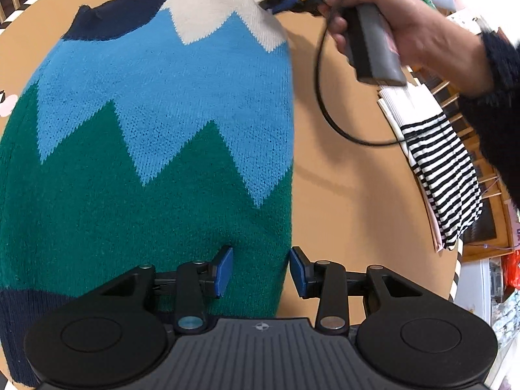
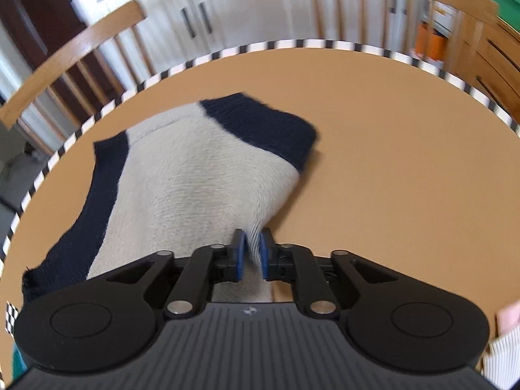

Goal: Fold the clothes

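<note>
A knit sweater (image 1: pixel 156 136) with green, blue and cream zigzag bands and navy trim lies flat on the round brown table (image 1: pixel 351 195). My left gripper (image 1: pixel 261 271) is open, its blue pads astride the sweater's green right edge near the hem. My right gripper (image 2: pixel 251 253) is shut on the sweater's cream upper part (image 2: pixel 195 175), pinching a fold of cloth by the navy-trimmed armhole. The right gripper also shows in the left wrist view (image 1: pixel 286 1), at the sweater's top right corner, held by a hand.
A folded black-and-white striped garment (image 1: pixel 435 169) lies at the table's right edge. Wooden chairs (image 2: pixel 65 55) stand around the table's checkered rim (image 2: pixel 292 44). White cabinets (image 2: pixel 195 6) stand behind. A black cable (image 1: pixel 328 110) hangs from the right gripper.
</note>
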### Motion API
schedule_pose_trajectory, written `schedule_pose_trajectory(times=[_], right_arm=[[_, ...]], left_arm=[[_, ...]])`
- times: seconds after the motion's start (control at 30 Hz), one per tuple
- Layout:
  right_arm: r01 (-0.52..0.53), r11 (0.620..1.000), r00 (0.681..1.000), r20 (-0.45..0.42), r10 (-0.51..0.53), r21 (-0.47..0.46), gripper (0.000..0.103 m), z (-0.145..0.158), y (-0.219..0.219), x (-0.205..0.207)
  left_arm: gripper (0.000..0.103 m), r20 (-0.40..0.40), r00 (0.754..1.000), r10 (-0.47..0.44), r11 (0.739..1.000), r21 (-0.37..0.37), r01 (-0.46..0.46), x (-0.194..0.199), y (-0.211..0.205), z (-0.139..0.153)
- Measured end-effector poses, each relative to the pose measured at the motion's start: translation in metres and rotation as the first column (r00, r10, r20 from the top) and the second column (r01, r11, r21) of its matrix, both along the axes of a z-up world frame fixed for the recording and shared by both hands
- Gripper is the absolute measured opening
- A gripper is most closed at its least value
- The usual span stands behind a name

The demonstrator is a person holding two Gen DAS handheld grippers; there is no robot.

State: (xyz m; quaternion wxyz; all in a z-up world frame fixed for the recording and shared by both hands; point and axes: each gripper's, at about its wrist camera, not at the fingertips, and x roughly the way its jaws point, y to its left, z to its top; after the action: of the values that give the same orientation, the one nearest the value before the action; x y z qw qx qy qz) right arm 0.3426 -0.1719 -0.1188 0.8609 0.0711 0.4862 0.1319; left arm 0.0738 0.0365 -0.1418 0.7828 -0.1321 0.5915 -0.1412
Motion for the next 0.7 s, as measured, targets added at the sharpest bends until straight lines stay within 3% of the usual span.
schedule_pose_trajectory(times=[0.07, 0.2, 0.33, 0.47, 0.7], right_arm=[[0.031, 0.996, 0.999, 0.019, -0.032, 0.078, 0.034, 0.005, -0.026, -0.019], [-0.017, 0.989, 0.999, 0.046, 0.010, 0.145, 0.034, 0.007, -0.074, -0.104], [-0.018, 0.972, 0.999, -0.042, 0.029, 0.236, 0.034, 0.002, -0.104, -0.198], [0.026, 0.934, 0.989, -0.144, 0.027, 0.355, 0.042, -0.005, -0.112, -0.271], [-0.001, 0.900, 0.984, -0.158, 0.077, 0.437, 0.045, 0.000, -0.079, -0.303]], left_arm=[[0.040, 0.018, 1.000, 0.002, 1.000, -0.007, -0.002, -0.006, 0.005, 0.002], [0.041, 0.062, 0.998, -0.001, 1.000, 0.013, 0.000, -0.022, 0.014, 0.010], [0.044, 0.100, 0.995, 0.004, 0.999, 0.037, -0.007, -0.035, 0.027, 0.027], [0.048, 0.123, 0.992, 0.025, 0.999, 0.038, -0.030, -0.041, 0.047, 0.042], [0.051, 0.146, 0.987, 0.063, 0.996, 0.060, -0.072, -0.043, 0.064, 0.046]])
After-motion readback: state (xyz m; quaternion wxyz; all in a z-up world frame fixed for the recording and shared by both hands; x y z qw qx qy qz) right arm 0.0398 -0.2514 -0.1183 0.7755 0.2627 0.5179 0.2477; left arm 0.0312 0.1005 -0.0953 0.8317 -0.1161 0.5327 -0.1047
